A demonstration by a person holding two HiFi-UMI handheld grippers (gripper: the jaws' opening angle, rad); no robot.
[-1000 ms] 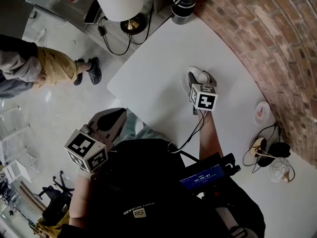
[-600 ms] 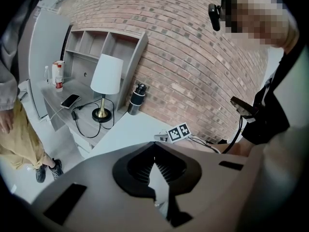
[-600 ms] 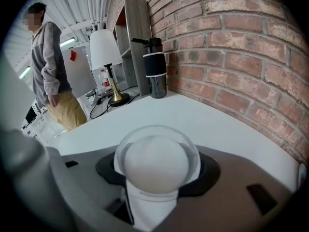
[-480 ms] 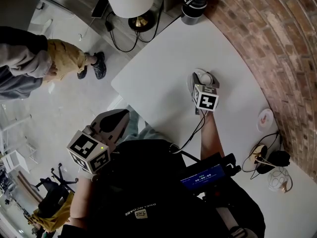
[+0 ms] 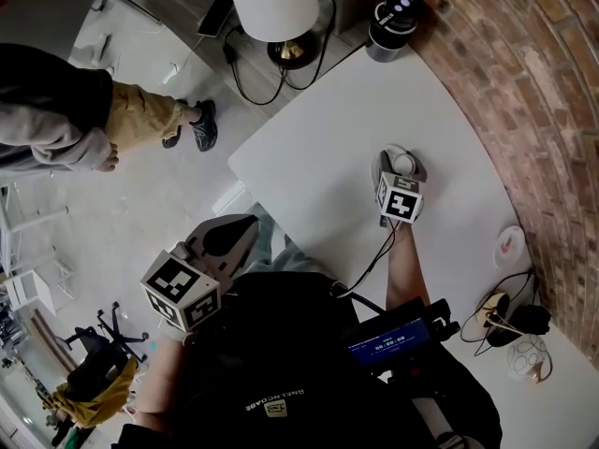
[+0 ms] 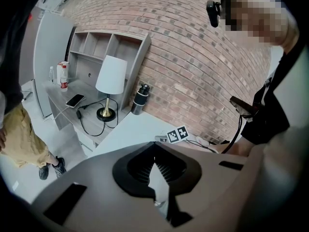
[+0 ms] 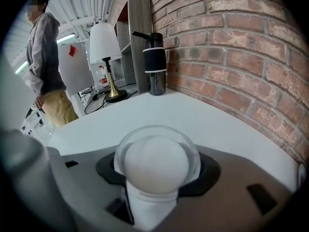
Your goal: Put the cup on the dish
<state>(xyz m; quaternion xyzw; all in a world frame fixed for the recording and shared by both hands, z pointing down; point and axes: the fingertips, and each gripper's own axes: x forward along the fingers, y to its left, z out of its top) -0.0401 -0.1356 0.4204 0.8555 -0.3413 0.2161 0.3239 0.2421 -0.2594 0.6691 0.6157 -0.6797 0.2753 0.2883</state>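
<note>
So the clear cup (image 7: 157, 154) is sitting right between the jaws of the right claw (image 5: 400, 168), pads pressed on its sides, over the white table (image 5: 318, 148). The small white dish (image 5: 510, 243) is well off to that claw's right, by the brick wall (image 5: 533, 92). Ahead of the claw there's a black flask (image 7: 155, 64), and a white lamp (image 7: 105, 42) further left. Meanwhile the left claw (image 6: 155, 151) is closed on nothing, held out past the table's edge
</note>
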